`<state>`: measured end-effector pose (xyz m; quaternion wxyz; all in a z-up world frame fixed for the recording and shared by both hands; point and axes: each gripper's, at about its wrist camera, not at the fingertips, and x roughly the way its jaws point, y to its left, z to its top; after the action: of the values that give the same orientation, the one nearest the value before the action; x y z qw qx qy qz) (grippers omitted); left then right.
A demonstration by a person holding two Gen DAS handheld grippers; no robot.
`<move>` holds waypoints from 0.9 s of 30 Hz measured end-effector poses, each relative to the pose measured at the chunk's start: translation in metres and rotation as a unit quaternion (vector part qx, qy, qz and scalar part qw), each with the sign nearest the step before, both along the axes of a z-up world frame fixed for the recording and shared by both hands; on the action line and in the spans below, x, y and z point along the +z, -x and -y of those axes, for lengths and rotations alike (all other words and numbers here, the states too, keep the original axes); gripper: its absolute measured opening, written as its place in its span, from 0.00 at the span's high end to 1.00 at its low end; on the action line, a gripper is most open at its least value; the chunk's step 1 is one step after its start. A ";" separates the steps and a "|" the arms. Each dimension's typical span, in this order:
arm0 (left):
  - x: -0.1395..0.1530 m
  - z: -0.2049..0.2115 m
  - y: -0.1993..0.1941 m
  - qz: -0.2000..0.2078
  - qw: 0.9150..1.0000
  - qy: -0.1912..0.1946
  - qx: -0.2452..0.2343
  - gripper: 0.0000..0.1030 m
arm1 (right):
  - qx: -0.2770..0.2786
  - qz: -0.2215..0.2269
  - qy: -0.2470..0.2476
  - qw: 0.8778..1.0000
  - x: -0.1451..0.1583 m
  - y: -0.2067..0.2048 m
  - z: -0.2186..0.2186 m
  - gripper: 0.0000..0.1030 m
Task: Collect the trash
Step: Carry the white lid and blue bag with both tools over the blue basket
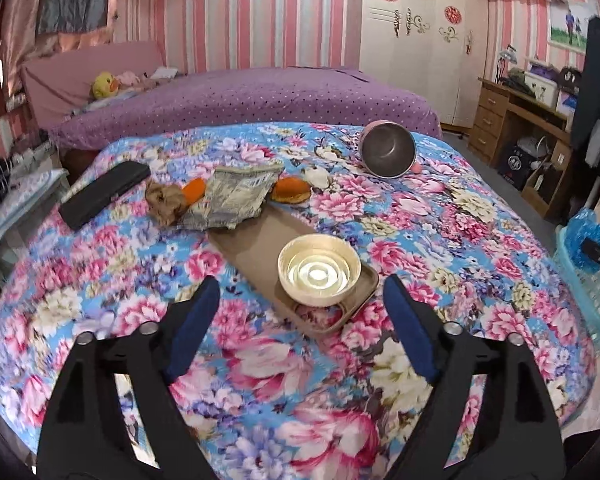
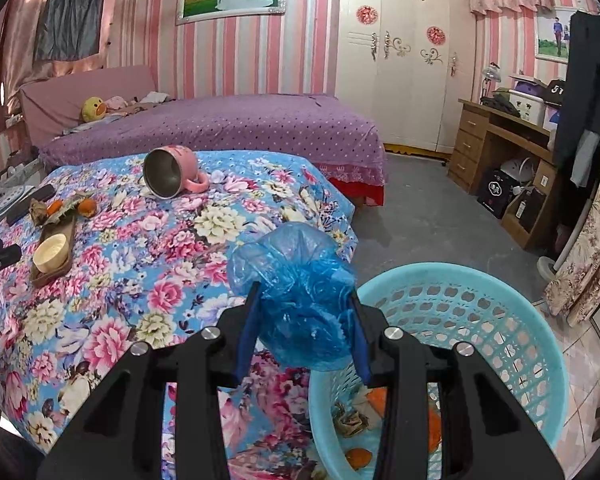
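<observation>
where the blue bag [image 2: 296, 300] bulges, the basket [image 2: 500, 320] rim is hidden.

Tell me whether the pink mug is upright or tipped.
Tipped. The pink mug lies on its side on the floral bedspread, its steel mouth facing the camera.

Left hand-held gripper [image 1: 298, 308]: black frame with blue-padded fingers [image 1: 194, 320], jaws spread wide with nothing between them, angled downward above the flowered bedspread [image 1: 440, 208]. Right hand-held gripper [image 2: 304, 328]: same black frame and blue pads, jaws partly closed and pressing on a crumpled blue plastic bag [image 2: 296, 292], tilted downward, held over the near edge of the bedspread. No hand or sleeve shows in either wrist view.
</observation>
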<state>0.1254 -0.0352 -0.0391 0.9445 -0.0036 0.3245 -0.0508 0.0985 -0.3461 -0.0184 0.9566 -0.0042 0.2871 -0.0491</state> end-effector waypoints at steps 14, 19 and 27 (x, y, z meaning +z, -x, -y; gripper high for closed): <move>-0.023 0.007 -0.043 -0.036 0.999 0.001 0.028 0.08 | 0.009 0.003 -0.004 1.000 0.001 0.002 0.000 0.62; -0.028 0.011 -0.054 -0.055 0.998 -0.001 0.020 0.12 | 0.006 0.003 -0.010 1.000 0.001 0.002 0.003 0.62; -0.028 0.020 -0.056 -0.056 0.998 -0.010 0.007 0.41 | 0.003 0.008 -0.016 1.000 0.002 0.003 0.008 0.62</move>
<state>0.1809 -0.0547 -0.0673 0.9252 0.0010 0.3774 -0.0410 0.0960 -0.3538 -0.0165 0.9589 0.0102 0.2806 -0.0414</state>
